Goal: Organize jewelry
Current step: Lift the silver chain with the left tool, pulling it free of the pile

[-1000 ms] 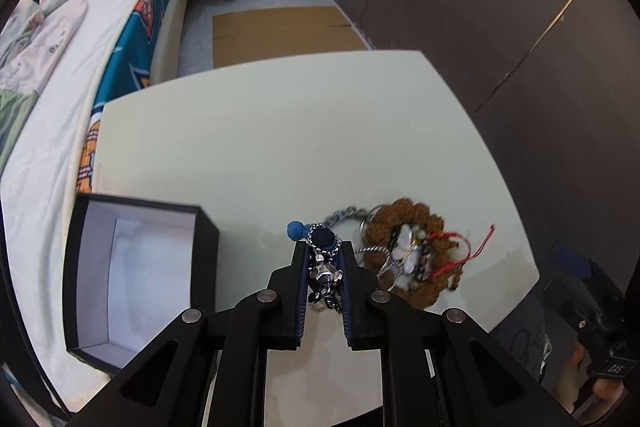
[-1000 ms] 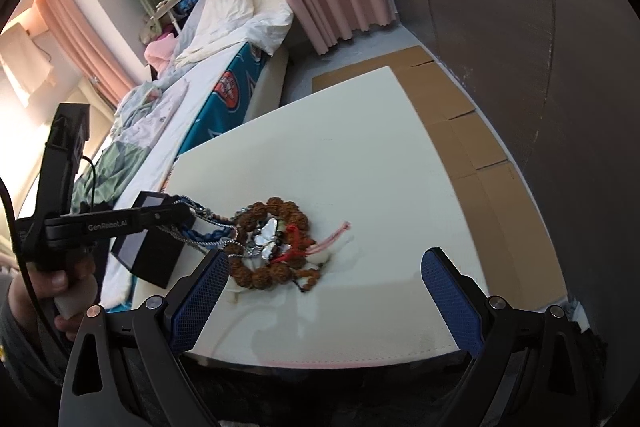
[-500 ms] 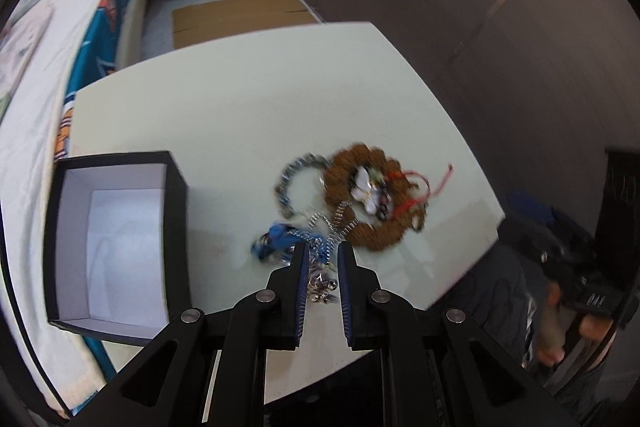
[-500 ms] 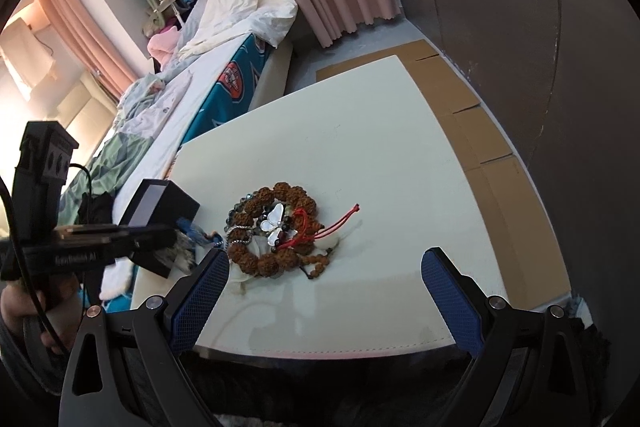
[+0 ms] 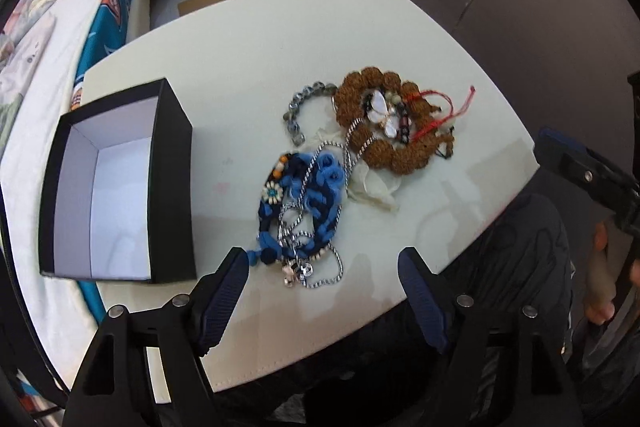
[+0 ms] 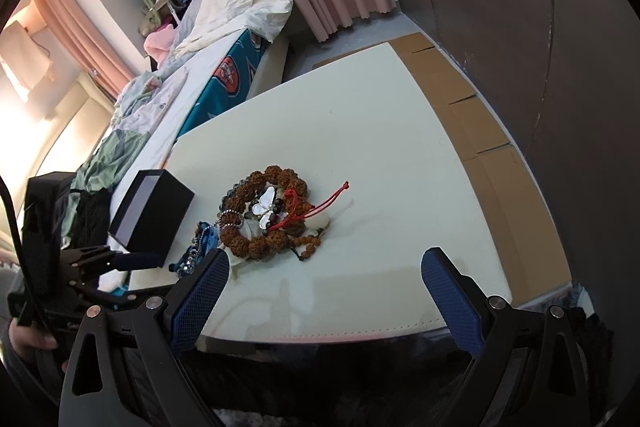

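Two padded fingers of the left gripper (image 5: 322, 281) stand wide apart in the left wrist view, with nothing between them, just above the near end of one blue braided bracelet (image 5: 304, 195) that lies flat on the cream table (image 5: 248, 39). One silver chain (image 5: 320, 227) runs over that bracelet and reaches up to one ring of big brown beads (image 5: 380, 123), which has one white butterfly charm (image 5: 382, 113) in its middle and one red cord (image 5: 444, 115) trailing off to the right. One grey bead bracelet (image 5: 298, 107) curves beside the brown ring. One black box (image 5: 120, 183), open and white inside, sits just left of the blue bracelet with nothing in it. In the right wrist view, the right gripper (image 6: 326, 301) is likewise spread wide and holds nothing, near the table's front edge (image 6: 360, 331). The brown ring (image 6: 264, 215) lies just beyond its left finger, the box (image 6: 154, 213) further left.
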